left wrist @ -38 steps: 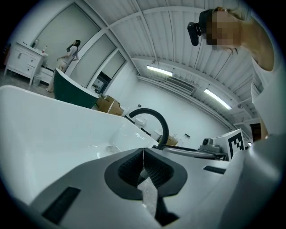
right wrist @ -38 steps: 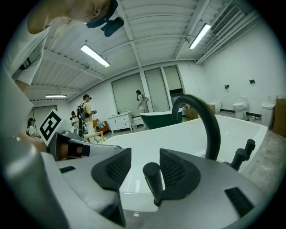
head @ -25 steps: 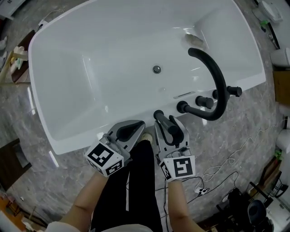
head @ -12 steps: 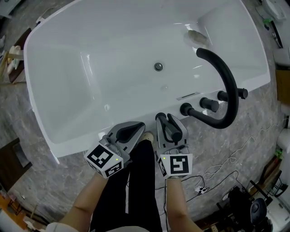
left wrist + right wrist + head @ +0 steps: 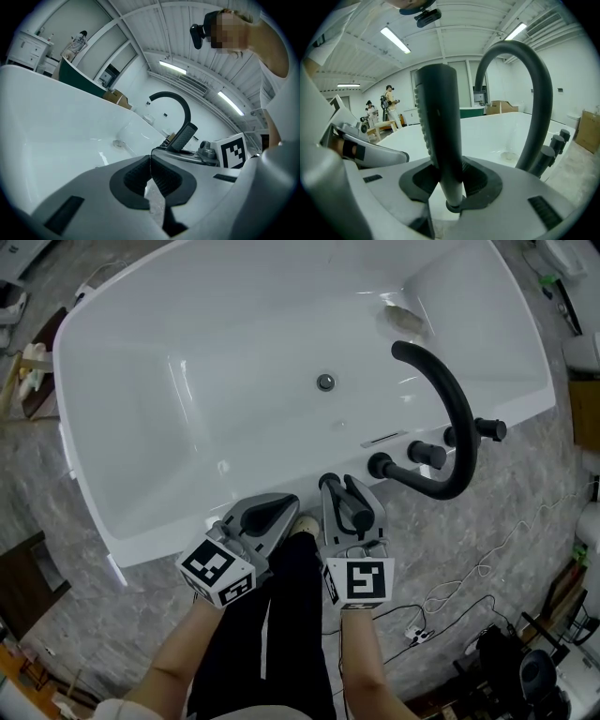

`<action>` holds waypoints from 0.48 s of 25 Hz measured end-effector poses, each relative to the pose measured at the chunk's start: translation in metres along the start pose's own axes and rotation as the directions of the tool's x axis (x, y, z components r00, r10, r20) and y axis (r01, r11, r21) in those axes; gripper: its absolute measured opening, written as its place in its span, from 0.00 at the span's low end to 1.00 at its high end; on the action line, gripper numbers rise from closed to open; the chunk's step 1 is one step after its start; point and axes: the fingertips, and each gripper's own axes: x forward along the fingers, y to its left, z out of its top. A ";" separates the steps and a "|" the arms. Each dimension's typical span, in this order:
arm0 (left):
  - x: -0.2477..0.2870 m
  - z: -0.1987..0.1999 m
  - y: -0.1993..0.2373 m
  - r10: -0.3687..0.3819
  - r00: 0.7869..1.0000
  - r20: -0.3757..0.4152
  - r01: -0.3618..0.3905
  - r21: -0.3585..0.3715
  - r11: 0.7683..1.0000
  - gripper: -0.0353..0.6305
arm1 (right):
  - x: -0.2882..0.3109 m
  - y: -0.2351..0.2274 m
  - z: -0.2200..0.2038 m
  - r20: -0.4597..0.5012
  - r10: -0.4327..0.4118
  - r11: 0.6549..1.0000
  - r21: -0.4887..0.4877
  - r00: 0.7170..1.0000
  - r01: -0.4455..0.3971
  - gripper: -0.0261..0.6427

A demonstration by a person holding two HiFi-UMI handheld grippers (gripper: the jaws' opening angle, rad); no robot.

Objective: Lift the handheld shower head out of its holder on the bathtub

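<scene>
**Item 1, handheld shower head** [image 5: 438,122]: black, standing upright, its foot sitting in the holder [image 5: 452,206] on the near rim of the bathtub [image 5: 234,352]. In the head view it is showing at 6 o'clock from the drain [image 5: 325,382]. It is not yet lifted.

**Item 2, right gripper** [image 5: 449,180]: its jaws have just been closing and are now clamping the shower head's lower stem, one ribbed pad pressing on each side. In the head view it is reaching in from 6 o'clock.

**Item 3, left gripper** [image 5: 150,176]: its jaws are resting together with nothing between them. It is sitting at 9 o'clock of the right gripper, just beside it, over the tub's near edge.

**Item 4, faucet** [image 5: 450,399]: black gooseneck, arching over the basin at 2 o'clock from the shower head.

**Item 5, knobs** [image 5: 427,454]: black, lining the rim at 3 o'clock from the shower head, near the faucet's base.

**Item 6, person:** forearms are showing at 6 o'clock in the head view, one behind each gripper.
</scene>
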 end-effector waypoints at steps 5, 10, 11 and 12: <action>-0.001 0.018 -0.014 -0.004 1.000 0.022 0.004 0.002 1.000 0.07 | -0.015 0.001 0.028 0.035 0.009 1.000 -0.012 0.999 -0.009 0.23; -0.008 0.050 -0.041 -0.020 0.999 0.049 0.019 0.027 0.999 0.07 | -0.036 0.002 0.062 0.057 0.007 1.000 -0.024 0.998 -0.006 0.23; -0.010 0.057 -0.046 -0.024 0.998 0.054 0.022 0.036 0.999 0.07 | -0.041 0.003 0.070 0.063 0.005 1.000 -0.024 0.998 -0.004 0.23; -0.012 0.063 -0.050 -0.028 0.998 0.059 0.025 0.044 0.999 0.07 | -0.046 0.004 0.077 0.070 0.003 1.000 -0.024 0.998 -0.001 0.23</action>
